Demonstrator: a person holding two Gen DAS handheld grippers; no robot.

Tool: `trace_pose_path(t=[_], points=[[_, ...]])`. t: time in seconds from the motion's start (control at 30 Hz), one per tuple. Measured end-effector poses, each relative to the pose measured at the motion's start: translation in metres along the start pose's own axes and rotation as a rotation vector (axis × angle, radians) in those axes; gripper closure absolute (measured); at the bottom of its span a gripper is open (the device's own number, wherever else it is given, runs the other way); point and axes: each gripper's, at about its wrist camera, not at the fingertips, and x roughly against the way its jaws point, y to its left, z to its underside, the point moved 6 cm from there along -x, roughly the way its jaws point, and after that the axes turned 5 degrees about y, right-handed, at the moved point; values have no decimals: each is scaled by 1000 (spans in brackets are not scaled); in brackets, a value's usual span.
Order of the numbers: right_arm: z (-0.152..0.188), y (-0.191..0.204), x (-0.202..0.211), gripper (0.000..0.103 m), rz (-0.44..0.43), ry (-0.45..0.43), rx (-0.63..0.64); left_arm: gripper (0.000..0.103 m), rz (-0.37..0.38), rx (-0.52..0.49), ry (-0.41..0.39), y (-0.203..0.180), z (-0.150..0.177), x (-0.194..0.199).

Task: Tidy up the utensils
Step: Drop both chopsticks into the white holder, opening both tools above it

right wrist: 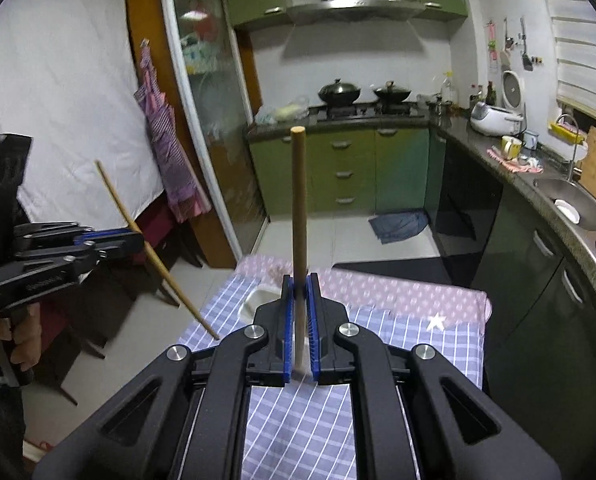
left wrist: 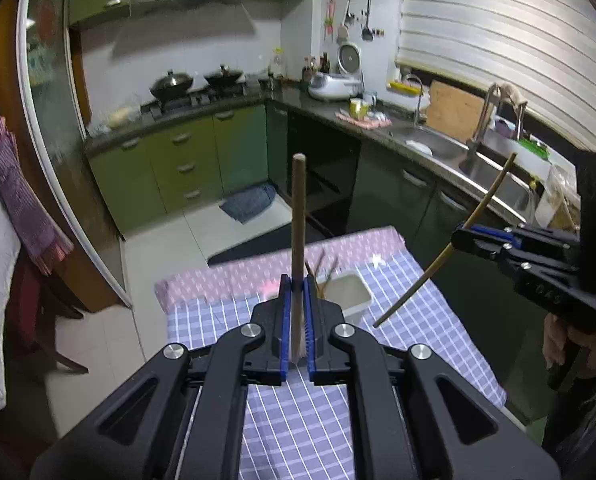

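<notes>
Two grippers hang above the checked tablecloth (left wrist: 398, 320). Left gripper (left wrist: 297, 280) is clamped on a wooden chopstick (left wrist: 298, 216) that stands upright between its blue pads; right gripper (right wrist: 298, 280) pinches another chopstick (right wrist: 298, 200) likewise. Beyond, a white container (left wrist: 350, 292) holds more sticks, blurred and partly hidden behind the fingers.

Left chopstick (left wrist: 298, 248): brown wooden stick, round blunt top end up, standing nearly upright between the shut blue jaws, high above the tabletop.
Right chopstick (right wrist: 298, 240): lighter wooden stick, likewise upright, clamped between shut jaws; from the other view it slants, thin tip down.
Holder (left wrist: 348, 294): pale rectangular container on the checked cloth, standing upright.
Contents (left wrist: 323, 270): a few dark sticks, probably more chopsticks, leaning inside; blurred.
</notes>
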Motion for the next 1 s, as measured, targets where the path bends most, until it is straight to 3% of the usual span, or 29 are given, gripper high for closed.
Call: trace_pose_path(t=[0.23,0.37,0.6,0.8,0.93,1.0], points=[[-31,-27,-27,96,17,-12,-64,97,-25,25,-54,10,-39,-8],[-28,-37,-51,96,22,12,-80,97,-14,34,-25,12,-41,-41],[-1,-36,-86,96,36,38,-67,97,-6,62,55,19,-14,-103],[36,-28,-120,96,39,87,-56,95,-10,73,97,20,29,-139],[54,-27,-136,92,54,119,-49,69,-14,84,98,20,49,-146],[60,-25,-135,86,67,117,-43,62,-27,77,72,19,54,-141]])
